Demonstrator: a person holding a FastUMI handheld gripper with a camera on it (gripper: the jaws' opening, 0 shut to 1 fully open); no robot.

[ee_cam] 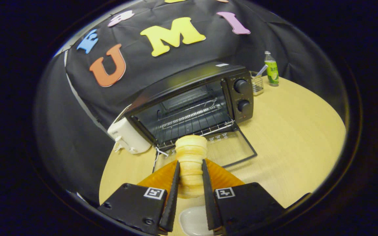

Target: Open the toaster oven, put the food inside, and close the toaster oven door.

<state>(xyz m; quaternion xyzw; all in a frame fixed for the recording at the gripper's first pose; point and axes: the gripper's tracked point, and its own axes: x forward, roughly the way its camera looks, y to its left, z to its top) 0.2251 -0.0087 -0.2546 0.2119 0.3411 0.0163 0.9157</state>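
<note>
Clamping a pale ridged pastry (190,160) between both fingers, the gripper (190,168) holds it over an orange dish (223,177), at 12 o'clock from the fingers. Beyond it the toaster oven (192,105) stands open, its glass door (231,149) lying flat on the tabletop (294,137). A white toaster (128,136) sits at the oven's 9 o'clock, a green bottle (271,69) at its 2 o'clock.
</note>
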